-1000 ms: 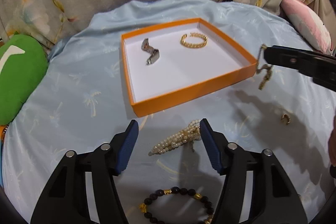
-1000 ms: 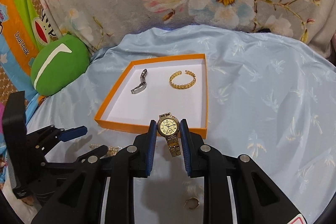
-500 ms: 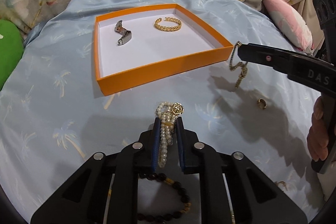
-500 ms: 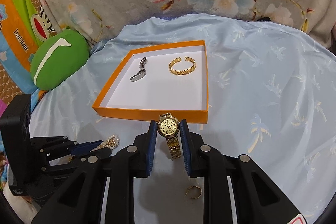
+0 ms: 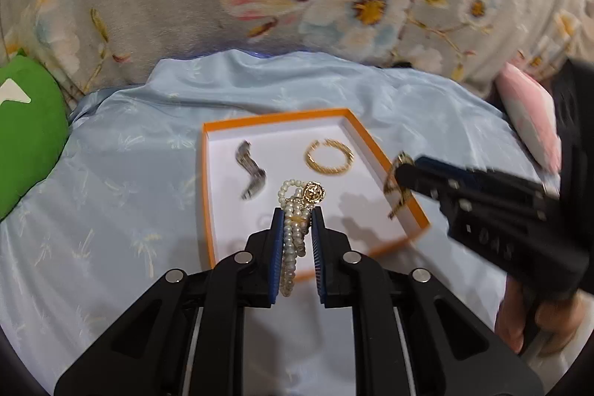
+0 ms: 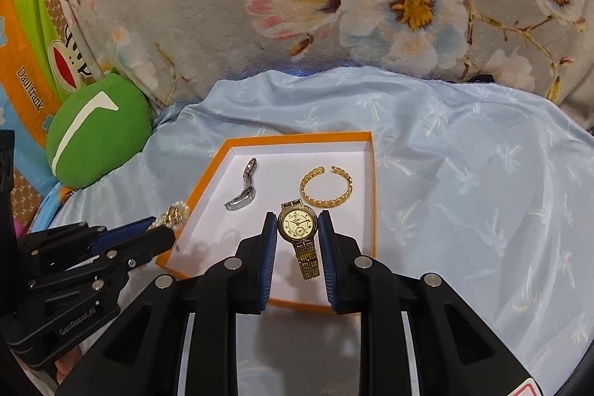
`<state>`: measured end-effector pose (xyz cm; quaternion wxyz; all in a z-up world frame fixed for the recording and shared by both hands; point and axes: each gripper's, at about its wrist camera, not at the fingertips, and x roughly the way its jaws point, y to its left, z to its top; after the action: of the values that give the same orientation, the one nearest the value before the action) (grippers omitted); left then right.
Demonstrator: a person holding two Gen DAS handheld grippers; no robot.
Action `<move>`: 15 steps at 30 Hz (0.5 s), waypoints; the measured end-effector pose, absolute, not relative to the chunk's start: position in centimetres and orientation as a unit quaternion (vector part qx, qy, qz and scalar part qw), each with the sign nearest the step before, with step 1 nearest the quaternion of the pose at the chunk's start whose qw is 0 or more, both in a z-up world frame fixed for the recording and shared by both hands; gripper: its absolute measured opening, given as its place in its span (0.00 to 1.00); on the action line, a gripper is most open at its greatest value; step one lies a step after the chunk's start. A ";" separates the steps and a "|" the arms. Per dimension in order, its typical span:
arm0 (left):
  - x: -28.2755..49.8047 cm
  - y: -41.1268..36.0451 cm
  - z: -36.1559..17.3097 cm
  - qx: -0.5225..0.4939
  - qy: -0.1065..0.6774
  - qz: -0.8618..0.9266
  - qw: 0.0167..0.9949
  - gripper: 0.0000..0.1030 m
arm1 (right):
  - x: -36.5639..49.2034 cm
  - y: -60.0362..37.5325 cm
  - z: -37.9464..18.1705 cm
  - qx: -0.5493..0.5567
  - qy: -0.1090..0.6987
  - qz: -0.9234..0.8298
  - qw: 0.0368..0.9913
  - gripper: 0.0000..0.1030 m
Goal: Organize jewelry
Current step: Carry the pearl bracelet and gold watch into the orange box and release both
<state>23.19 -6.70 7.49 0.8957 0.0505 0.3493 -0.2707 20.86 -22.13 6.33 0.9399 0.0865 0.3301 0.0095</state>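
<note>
An orange tray (image 5: 207, 195) (image 6: 372, 180) with a white floor lies on the light blue cloth. In it rest a silver watch band (image 5: 251, 173) (image 6: 242, 196) and a gold open bangle (image 5: 329, 158) (image 6: 326, 187). My left gripper (image 5: 296, 220) is shut on a pearl bracelet (image 5: 293, 240) with a gold charm, held over the tray's near part. My right gripper (image 6: 297, 223) is shut on a gold watch (image 6: 296, 224), its strap hanging down above the tray's near edge. In the left wrist view the right gripper (image 5: 399, 175) comes in from the right with the watch (image 5: 394, 188). The left gripper (image 6: 163, 227) shows at lower left of the right wrist view.
A green cushion (image 5: 26, 136) (image 6: 96, 132) lies left of the cloth, a pink one (image 5: 531, 121) at the right. A grey floral blanket (image 6: 334, 6) rises behind. A hand (image 5: 534, 321) grips the right tool's handle.
My left gripper shut on the pearl bracelet, lifted it off the cloth and carried it over the tray. My right gripper moved forward with the watch to above the tray's near edge.
</note>
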 end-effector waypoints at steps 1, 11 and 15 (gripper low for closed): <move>24.3 -7.0 7.2 0.046 0.354 -0.263 0.896 0.13 | 21.6 -22.1 6.0 0.084 0.334 0.008 0.939 0.21; 29.5 -8.6 2.4 0.032 0.402 -0.226 0.887 0.14 | 25.9 -22.1 1.5 0.071 0.379 -0.002 0.923 0.21; 29.5 -8.5 2.0 0.036 0.389 -0.204 0.897 0.39 | 25.5 -22.4 2.0 0.071 0.364 -0.009 0.929 0.31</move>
<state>29.55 -8.53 2.01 0.8975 0.0362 0.3894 -0.2040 25.51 -22.40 1.96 0.9287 0.0706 0.3640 -0.0094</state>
